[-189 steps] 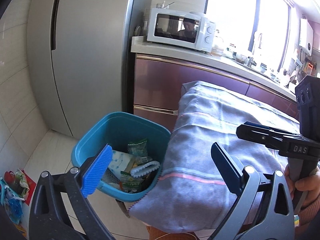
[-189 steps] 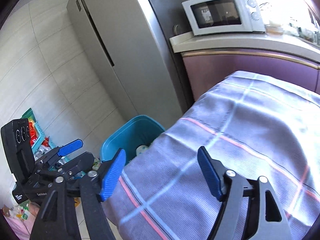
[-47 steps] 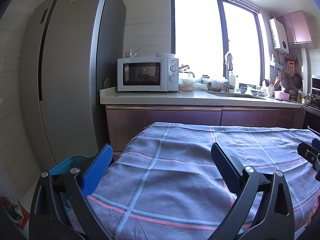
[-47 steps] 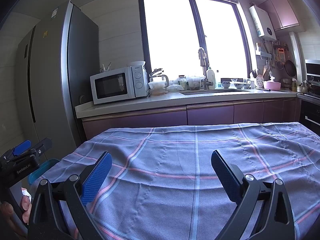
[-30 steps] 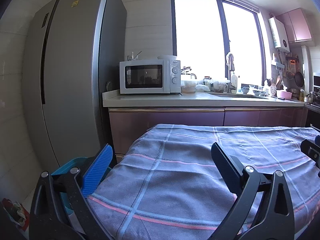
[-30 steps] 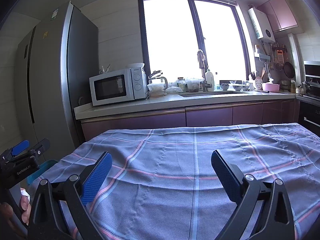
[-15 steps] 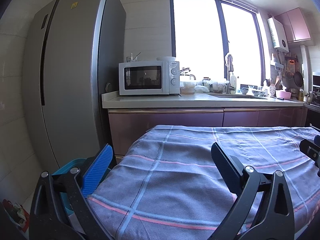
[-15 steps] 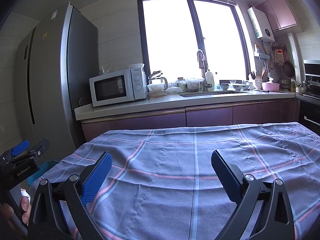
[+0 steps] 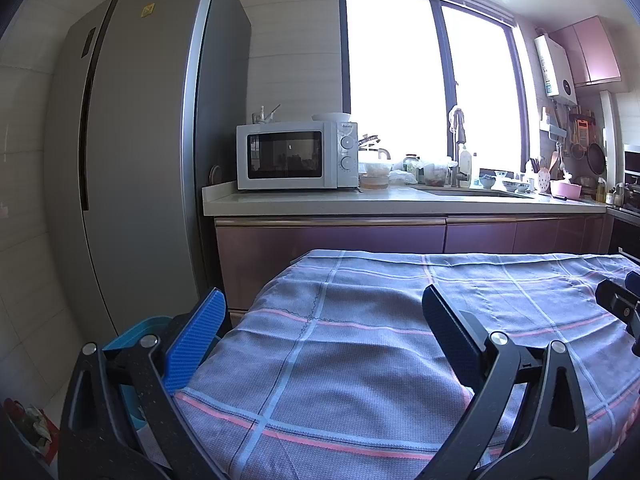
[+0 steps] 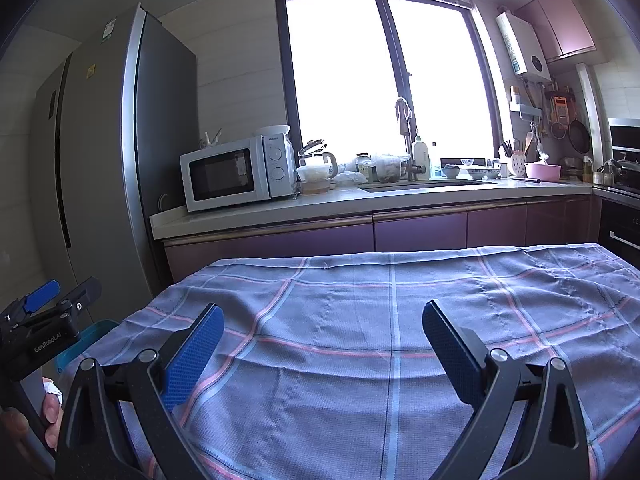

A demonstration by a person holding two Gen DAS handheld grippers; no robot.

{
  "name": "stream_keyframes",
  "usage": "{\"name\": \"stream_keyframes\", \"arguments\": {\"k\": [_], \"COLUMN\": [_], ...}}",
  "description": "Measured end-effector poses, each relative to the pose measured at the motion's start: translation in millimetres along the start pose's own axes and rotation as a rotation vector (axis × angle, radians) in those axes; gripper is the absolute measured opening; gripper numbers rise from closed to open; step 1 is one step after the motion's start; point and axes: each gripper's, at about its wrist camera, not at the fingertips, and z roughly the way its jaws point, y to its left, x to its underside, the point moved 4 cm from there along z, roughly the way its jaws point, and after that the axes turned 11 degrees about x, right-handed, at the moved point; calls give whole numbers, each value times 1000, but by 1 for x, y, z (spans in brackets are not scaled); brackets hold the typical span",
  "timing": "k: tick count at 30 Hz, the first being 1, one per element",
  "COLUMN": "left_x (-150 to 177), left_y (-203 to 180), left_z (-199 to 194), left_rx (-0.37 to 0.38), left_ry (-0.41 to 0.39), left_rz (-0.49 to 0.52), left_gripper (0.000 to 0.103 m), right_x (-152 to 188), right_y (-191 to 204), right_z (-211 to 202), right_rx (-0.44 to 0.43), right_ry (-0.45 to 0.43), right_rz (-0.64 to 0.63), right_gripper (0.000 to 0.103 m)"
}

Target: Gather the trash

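Note:
My left gripper [image 9: 320, 320] is open and empty above the left end of a table covered with a grey-blue checked cloth [image 9: 380, 340]. My right gripper [image 10: 320, 332] is open and empty above the middle of the same cloth [image 10: 380, 292]. A blue trash bin [image 9: 132, 330] stands on the floor left of the table, mostly hidden behind my left finger; its rim shows in the right wrist view [image 10: 86, 338]. No trash shows on the cloth. The left gripper also appears at the left edge of the right wrist view [image 10: 44, 312].
A tall grey fridge [image 9: 132, 160] stands at the left. A kitchen counter [image 9: 400, 198] with a white microwave [image 9: 296, 156], a sink and dishes runs behind the table under a bright window. Some crumpled items [image 9: 32, 426] lie on the floor at the lower left.
Since six seconds ago both grippers have swung up from the blue bin and now face the table and counter. In the last second the views barely shift.

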Motion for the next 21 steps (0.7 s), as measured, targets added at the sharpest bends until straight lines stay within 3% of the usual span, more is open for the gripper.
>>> {"name": "stream_keyframes", "arguments": {"k": [21], "left_x": [0], "left_y": [-3], "left_z": [3], "left_rx": [7], "left_ry": [2], "left_rz": [7], "left_gripper": [97], "right_x": [-2], "right_y": [-1], "right_z": [3], "right_rx": [-4], "right_ry": [-2], "right_rz": [1], "right_gripper": [96]}}
